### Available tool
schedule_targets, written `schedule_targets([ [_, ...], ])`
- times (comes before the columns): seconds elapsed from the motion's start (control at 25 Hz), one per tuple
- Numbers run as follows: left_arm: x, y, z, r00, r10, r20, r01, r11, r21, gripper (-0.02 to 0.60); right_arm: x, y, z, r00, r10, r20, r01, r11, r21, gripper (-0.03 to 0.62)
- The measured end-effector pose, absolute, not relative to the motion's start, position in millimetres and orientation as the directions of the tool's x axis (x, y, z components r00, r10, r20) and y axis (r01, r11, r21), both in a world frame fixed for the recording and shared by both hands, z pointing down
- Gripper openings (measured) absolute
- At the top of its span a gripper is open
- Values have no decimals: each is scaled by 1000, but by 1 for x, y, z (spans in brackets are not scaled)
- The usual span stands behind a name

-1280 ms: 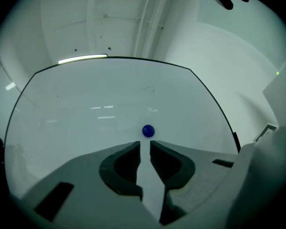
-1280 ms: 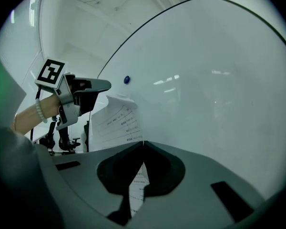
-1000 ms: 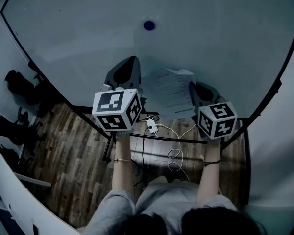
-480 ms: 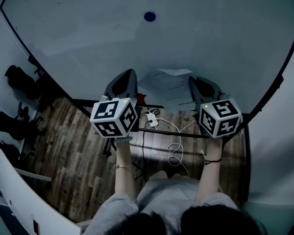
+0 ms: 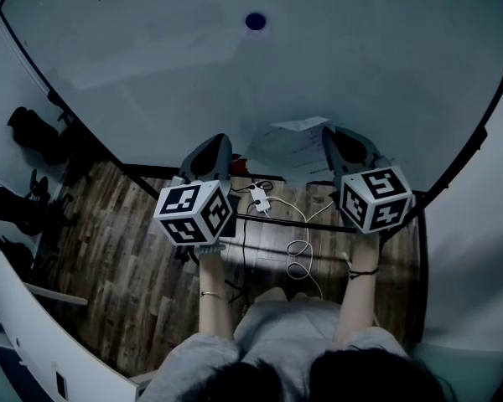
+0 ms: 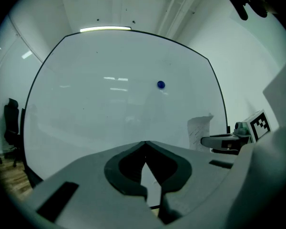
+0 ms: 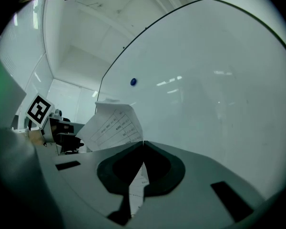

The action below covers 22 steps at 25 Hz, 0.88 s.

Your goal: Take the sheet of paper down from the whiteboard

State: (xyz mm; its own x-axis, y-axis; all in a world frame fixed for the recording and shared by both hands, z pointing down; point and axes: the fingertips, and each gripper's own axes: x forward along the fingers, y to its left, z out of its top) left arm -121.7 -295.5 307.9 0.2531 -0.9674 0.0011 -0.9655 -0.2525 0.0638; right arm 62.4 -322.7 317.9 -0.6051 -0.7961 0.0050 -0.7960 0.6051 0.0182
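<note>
Sheet of paper point(image 7: 110, 123) in right gripper point(image 7: 143, 142)

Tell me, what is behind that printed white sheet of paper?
The large white whiteboard stands behind the printed white sheet of paper. The patch that the sheet covers is hidden.

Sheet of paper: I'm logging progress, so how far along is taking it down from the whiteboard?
Done: the sheet of paper is free of the blue magnet, which sits alone higher on the whiteboard. In hand: the right gripper is shut on the sheet; the left gripper is shut, empty. Left: probably just carrying it clear of the board.
</note>
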Motion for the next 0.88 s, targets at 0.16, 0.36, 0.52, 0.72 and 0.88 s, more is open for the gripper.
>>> schedule_targets([
  [0.16, -120, -295, 319, 255, -967, 22, -965, -252, 71, 6, 62, -323, 320, -610, -793, 8, -792, 610, 33, 1],
  [0.36, -118, -298, 325, 254, -967, 32, -965, -251, 69, 6, 61, -324, 323, -617, -787, 1, -786, 617, 45, 2],
  [0.52, -118, -303, 325, 257, -966, 34, -965, -255, 62, 6, 61, -326, 320, -620, -784, -2, -784, 620, 40, 0],
  [0.72, -115, -306, 327, 266, -963, 39, -963, -263, 59, 6, 60, -328, 316, -623, -782, -4, -781, 623, 40, 0],
  [0.88, -114, -305, 332, 267, -963, 43, -962, -264, 65, 6, 59, -330, 316, -628, -778, -6, -778, 627, 42, 0],
])
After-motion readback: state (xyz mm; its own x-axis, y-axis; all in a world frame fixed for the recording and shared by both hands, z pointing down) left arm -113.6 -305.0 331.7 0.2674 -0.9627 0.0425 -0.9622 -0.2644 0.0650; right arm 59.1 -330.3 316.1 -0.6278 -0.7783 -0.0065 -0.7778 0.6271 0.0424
